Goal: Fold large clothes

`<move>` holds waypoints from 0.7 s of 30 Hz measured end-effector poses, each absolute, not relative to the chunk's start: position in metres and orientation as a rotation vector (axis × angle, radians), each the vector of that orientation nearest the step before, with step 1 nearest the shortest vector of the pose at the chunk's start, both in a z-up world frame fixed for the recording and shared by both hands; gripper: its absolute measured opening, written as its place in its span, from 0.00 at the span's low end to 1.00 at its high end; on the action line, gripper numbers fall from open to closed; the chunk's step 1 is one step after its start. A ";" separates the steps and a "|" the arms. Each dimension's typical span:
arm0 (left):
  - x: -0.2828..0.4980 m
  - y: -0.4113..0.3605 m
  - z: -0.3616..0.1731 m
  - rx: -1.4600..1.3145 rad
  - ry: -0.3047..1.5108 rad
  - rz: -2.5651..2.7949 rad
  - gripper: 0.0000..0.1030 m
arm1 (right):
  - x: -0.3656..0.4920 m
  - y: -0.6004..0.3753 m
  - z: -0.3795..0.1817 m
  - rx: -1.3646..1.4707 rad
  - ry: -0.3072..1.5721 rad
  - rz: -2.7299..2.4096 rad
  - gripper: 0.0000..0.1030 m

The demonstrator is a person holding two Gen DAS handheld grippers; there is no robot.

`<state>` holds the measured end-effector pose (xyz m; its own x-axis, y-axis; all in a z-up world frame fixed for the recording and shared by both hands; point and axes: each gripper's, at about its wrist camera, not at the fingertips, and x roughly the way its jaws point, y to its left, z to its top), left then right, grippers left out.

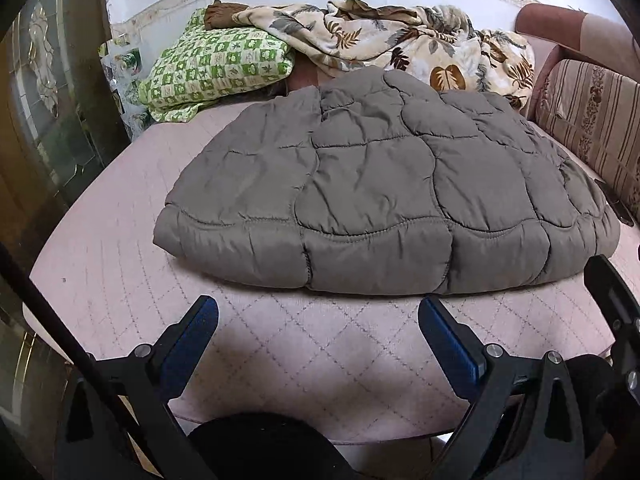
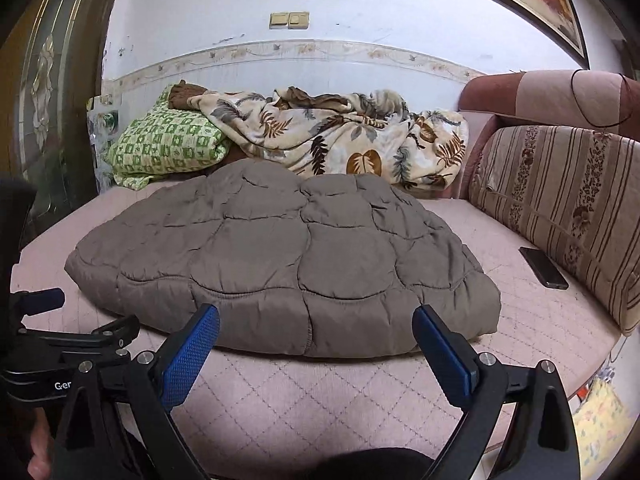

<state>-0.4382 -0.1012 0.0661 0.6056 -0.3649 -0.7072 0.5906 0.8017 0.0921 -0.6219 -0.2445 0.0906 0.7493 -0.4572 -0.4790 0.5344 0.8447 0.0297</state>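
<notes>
A grey-brown quilted puffer garment (image 1: 380, 184) lies folded into a wide flat bundle on the pink quilted bed (image 1: 304, 356). It also shows in the right wrist view (image 2: 280, 264). My left gripper (image 1: 318, 308) is open and empty, just short of the garment's near edge. My right gripper (image 2: 316, 316) is open and empty, its fingertips level with the garment's near edge, not touching it. The right gripper's body shows at the right edge of the left wrist view (image 1: 612, 300). The left gripper shows at the left of the right wrist view (image 2: 44, 300).
A green checked pillow (image 2: 168, 148) and a leaf-print blanket (image 2: 340, 136) lie at the far end against the wall. A striped sofa cushion (image 2: 568, 208) lines the right side, with a black phone (image 2: 544, 268) beside it. A dark door (image 1: 52, 100) stands at left.
</notes>
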 end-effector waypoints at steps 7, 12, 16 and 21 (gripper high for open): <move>-0.436 -0.100 0.064 0.333 0.749 -0.558 0.97 | -0.624 -0.254 0.088 0.217 0.490 -0.559 0.97; -0.436 -0.099 0.064 0.335 0.750 -0.553 0.97 | -0.624 -0.252 0.090 0.196 0.487 -0.554 0.98; -0.436 -0.099 0.064 0.335 0.747 -0.549 0.97 | -0.625 -0.250 0.091 0.187 0.482 -0.552 0.99; -0.437 -0.098 0.065 0.344 0.735 -0.547 0.97 | -0.626 -0.250 0.091 0.187 0.482 -0.551 0.99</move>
